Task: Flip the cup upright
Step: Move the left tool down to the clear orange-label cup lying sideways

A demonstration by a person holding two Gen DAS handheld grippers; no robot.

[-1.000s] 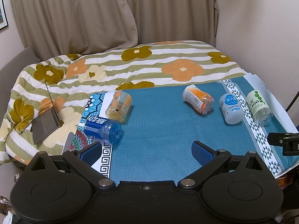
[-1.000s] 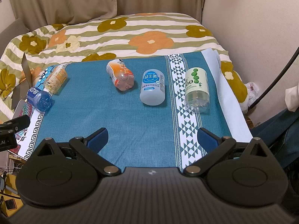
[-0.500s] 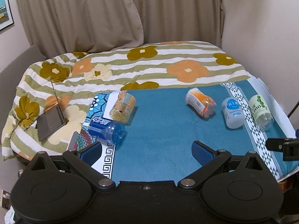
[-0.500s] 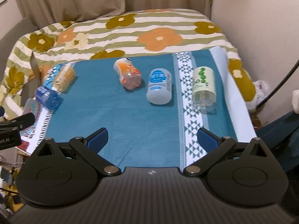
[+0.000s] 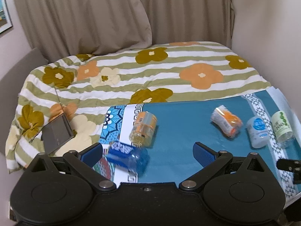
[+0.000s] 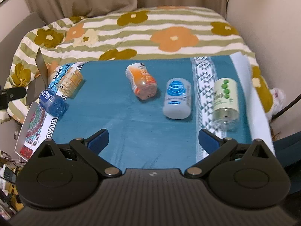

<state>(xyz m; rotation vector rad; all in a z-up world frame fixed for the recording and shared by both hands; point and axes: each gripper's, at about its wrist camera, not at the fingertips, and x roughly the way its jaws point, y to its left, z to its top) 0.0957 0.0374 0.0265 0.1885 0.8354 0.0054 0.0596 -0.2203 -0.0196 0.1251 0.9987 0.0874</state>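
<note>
Several cut plastic bottle cups lie on their sides on a teal cloth (image 6: 116, 116). A blue cup (image 5: 128, 157) and an amber cup (image 5: 144, 130) lie at the left; both also show in the right wrist view, the blue cup (image 6: 53, 103) and the amber cup (image 6: 70, 82). An orange cup (image 6: 142, 82), a white cup with a blue label (image 6: 177, 98) and a green-dotted cup (image 6: 225, 100) lie to the right. My left gripper (image 5: 147, 151) is open and empty, just before the blue cup. My right gripper (image 6: 153, 139) is open and empty above the cloth's near part.
The cloth covers a table against a bed with a flowered striped quilt (image 5: 150, 71). A grey open laptop (image 5: 56, 131) lies on the quilt at the left. Curtains (image 5: 84, 17) hang behind. A wall (image 6: 267, 15) stands at the right.
Both grippers have drawn back and risen, so more of the bed and curtains shows. The left view has swung to the right over the blue cup. The cups have not moved.
</note>
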